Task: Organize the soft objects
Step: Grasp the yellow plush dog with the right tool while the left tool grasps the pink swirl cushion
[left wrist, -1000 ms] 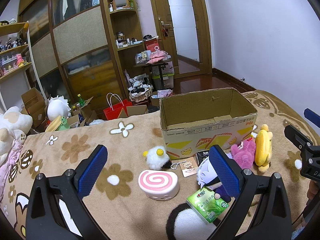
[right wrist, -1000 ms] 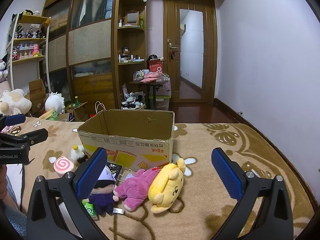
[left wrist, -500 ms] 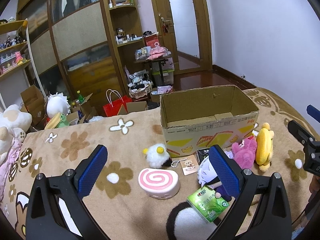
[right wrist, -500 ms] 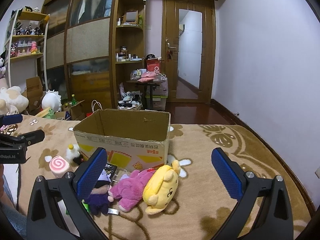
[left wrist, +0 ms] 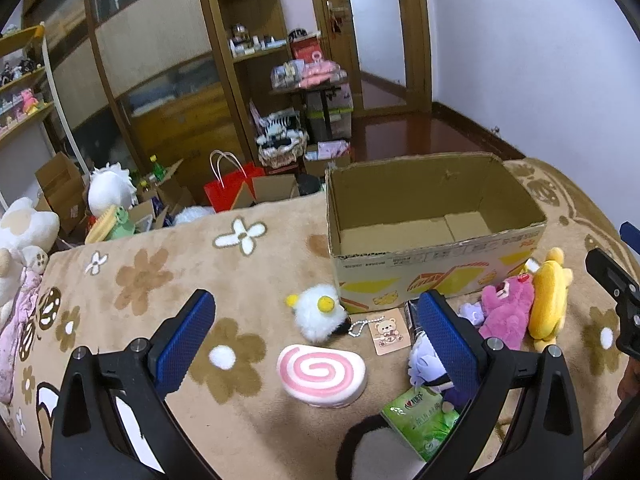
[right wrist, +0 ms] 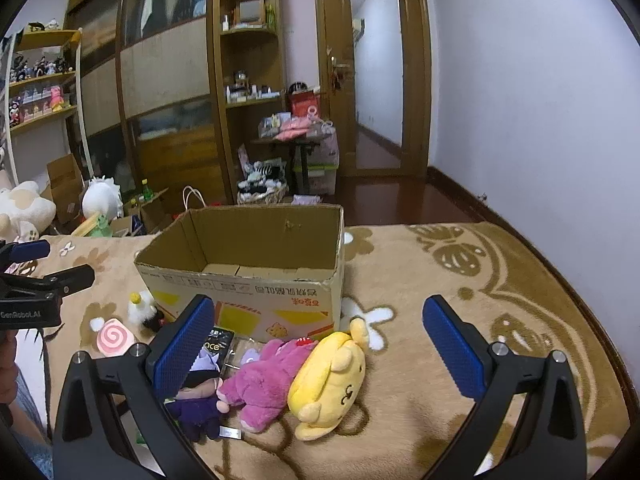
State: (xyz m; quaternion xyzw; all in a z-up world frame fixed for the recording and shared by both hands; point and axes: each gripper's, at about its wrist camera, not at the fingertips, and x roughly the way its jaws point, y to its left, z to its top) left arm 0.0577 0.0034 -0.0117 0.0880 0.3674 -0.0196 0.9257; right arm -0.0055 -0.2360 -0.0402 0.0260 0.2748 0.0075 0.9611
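Observation:
An empty open cardboard box (left wrist: pixel 496 264) (right wrist: pixel 240 292) stands on a tan flowered blanket (left wrist: pixel 168 280). In front of it lie a pink swirl-roll plush (left wrist: pixel 321 373) (right wrist: pixel 112 337), a white fluffy chick (left wrist: pixel 318 310) (right wrist: pixel 141 307), a purple-haired doll (left wrist: pixel 426 364) (right wrist: pixel 199 400), a magenta bear (left wrist: pixel 506 310) (right wrist: pixel 266 380) and a yellow dog plush (left wrist: pixel 548 294) (right wrist: pixel 330 380). My left gripper (left wrist: pixel 316 348) hangs open above the roll plush. My right gripper (right wrist: pixel 320 344) is open above the bear and yellow dog. Neither holds anything.
A green tissue pack (left wrist: pixel 420 414), a bear tag (left wrist: pixel 389 331) and a dark packet (right wrist: pixel 218 342) lie among the toys. Beyond the blanket's far edge are a red bag (left wrist: pixel 230 190), boxes, large plush toys (left wrist: pixel 24 224), shelves and a door (right wrist: pixel 376 80).
Both cameras have moved closer to the toys and tilted downward, so the box interior shows more. Both grippers stay open and no toy has moved.

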